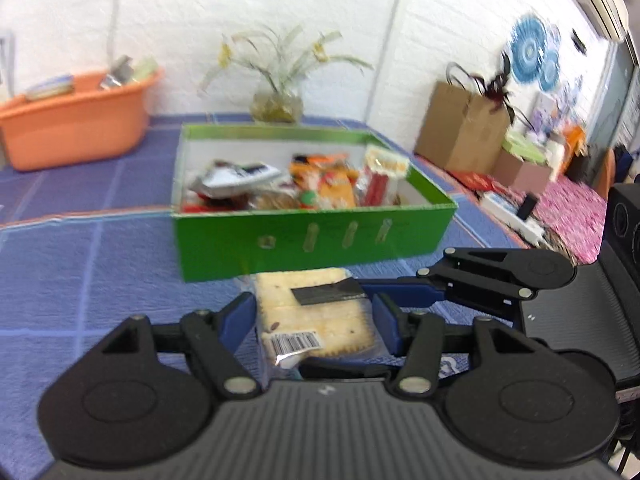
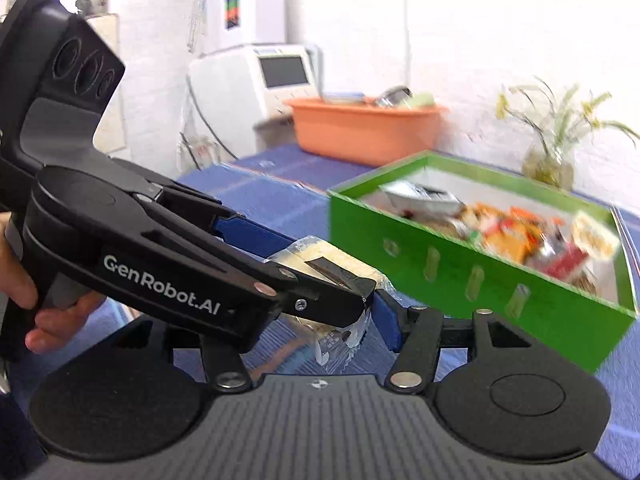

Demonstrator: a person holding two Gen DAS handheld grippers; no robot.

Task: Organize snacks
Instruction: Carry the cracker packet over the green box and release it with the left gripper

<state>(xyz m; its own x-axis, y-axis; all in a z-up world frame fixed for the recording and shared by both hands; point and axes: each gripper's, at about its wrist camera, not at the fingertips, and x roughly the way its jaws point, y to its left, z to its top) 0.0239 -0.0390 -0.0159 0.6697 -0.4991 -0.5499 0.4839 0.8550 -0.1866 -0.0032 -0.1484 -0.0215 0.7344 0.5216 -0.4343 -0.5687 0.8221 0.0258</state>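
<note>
1. Blue checked cloth point(image 1: 80, 280) covers the table directly beneath both grippers; behind it stands a white brick wall point(image 1: 180, 20), and a side surface with a pink patterned cover point(image 1: 568, 208) holds brown cartons at the far right.
2. One green box point(image 1: 312, 240) sits on the cloth, its near wall punched with four slots, and it is filled with a loose heap of snack packets too blurred to count.
3. One orange tub point(image 1: 72, 120) stands at the back left corner with a few items inside, well apart from the box.
4. One glass vase of dried grasses point(image 1: 276, 104) stands just behind the box against the wall.
5. One clear-wrapped cracker packet point(image 1: 316, 312), with a barcode label and a dark strip, is held above the cloth just in front of the box's near wall.
6. Left gripper point(image 1: 316, 316) is clenched on the cracker packet, a blue pad pressing each side.
7. Right gripper point(image 1: 360, 292) reaches in from the right toward the same packet; whether it is clamped on the packet cannot be told, since the left tool covers its near finger.
</note>
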